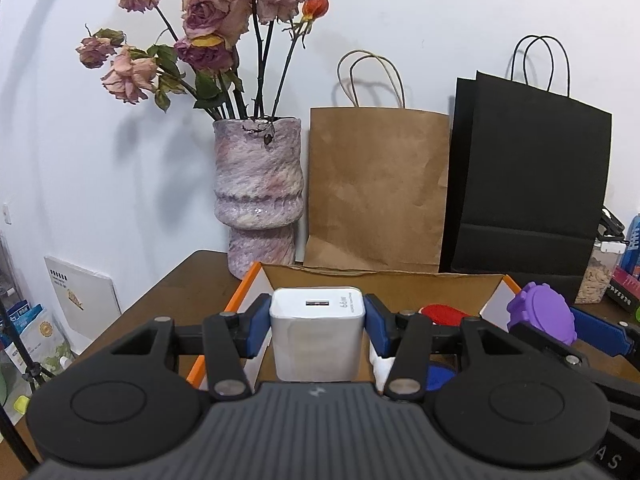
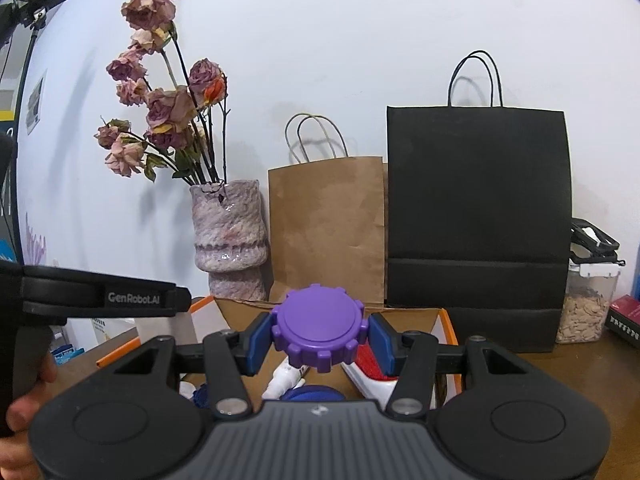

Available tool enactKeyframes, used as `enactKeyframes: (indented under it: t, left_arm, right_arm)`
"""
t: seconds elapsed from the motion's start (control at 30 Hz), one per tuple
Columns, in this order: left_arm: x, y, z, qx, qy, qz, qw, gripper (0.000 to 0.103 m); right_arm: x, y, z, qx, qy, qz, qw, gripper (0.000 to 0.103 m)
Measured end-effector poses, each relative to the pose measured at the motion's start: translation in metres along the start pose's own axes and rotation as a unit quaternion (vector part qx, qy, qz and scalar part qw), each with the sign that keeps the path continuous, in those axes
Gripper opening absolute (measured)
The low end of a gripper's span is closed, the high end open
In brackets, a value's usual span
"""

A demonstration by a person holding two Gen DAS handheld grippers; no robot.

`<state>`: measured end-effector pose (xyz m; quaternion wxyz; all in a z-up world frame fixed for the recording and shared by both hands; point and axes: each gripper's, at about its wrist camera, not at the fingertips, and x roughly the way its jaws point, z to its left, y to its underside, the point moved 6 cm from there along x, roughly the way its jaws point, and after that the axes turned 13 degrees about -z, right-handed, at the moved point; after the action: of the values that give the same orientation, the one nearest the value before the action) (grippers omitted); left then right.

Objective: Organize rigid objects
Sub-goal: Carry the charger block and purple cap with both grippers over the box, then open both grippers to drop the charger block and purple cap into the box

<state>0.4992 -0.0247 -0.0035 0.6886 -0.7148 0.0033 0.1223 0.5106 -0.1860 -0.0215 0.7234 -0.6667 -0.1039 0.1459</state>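
Observation:
My left gripper (image 1: 318, 320) is shut on a white USB charger block (image 1: 318, 332), held over the near left part of an open cardboard box with orange edges (image 1: 384, 284). My right gripper (image 2: 319, 338) is shut on a purple toothed round lid (image 2: 319, 330), hanging above the same box (image 2: 432, 320). In the left wrist view that purple lid (image 1: 542, 316) shows at the right with a blue pad of the right gripper behind it. Inside the box lie a red item (image 2: 370, 360), a blue round thing (image 2: 312, 392) and a white tube (image 2: 286, 376).
Against the wall behind the box stand a mottled purple vase with dried roses (image 1: 258, 196), a brown paper bag (image 1: 376, 188) and a black paper bag (image 1: 524, 176). A clear jar of flakes (image 2: 586, 308) sits at the right on the brown table (image 1: 160, 300). A hand (image 2: 20, 412) grips the left gripper's handle.

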Motion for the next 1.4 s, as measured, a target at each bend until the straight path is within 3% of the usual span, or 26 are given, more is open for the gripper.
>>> enactKeyframes:
  t: [0.93, 1.0, 1.03, 1.07, 1.1, 1.13, 1.17, 1.3, 1.4]
  left_arm:
    - [0.065, 0.023, 0.003, 0.033, -0.012, 0.043, 0.9984, 0.051]
    - [0.068, 0.027, 0.003, 0.038, -0.015, 0.054, 0.9977, 0.054]
    - [0.068, 0.027, 0.003, 0.044, -0.019, 0.051, 0.9976, 0.068]
    - [0.067, 0.027, 0.002, 0.047, -0.024, 0.048, 0.9975, 0.087]
    - [0.065, 0.026, 0.003, 0.049, -0.028, 0.041, 0.9976, 0.095]
    - [0.064, 0.024, 0.003, 0.05, -0.029, 0.034, 0.9977, 0.103]
    - [0.062, 0.023, 0.003, 0.05, -0.029, 0.029, 0.9979, 0.103]
    - [0.061, 0.022, 0.003, 0.051, -0.03, 0.03, 0.9978, 0.103]
    - [0.062, 0.022, 0.003, 0.05, -0.032, 0.034, 0.9976, 0.103]
  right_arm:
    - [0.058, 0.028, -0.012, -0.021, 0.001, 0.053, 0.998, 0.052]
    - [0.058, 0.03, -0.013, -0.02, 0.001, 0.058, 0.998, 0.052]
    - [0.058, 0.03, -0.014, -0.019, 0.004, 0.061, 0.998, 0.053]
    - [0.059, 0.031, -0.015, -0.018, 0.006, 0.065, 0.998, 0.062]
    - [0.058, 0.032, -0.016, -0.016, 0.008, 0.067, 0.998, 0.077]
    - [0.058, 0.032, -0.017, -0.014, 0.011, 0.067, 0.998, 0.085]
    - [0.057, 0.032, -0.018, -0.012, 0.016, 0.064, 0.998, 0.095]
    - [0.055, 0.031, -0.021, -0.011, 0.025, 0.061, 0.998, 0.103]
    - [0.055, 0.032, -0.021, -0.013, 0.026, 0.063, 0.998, 0.103]
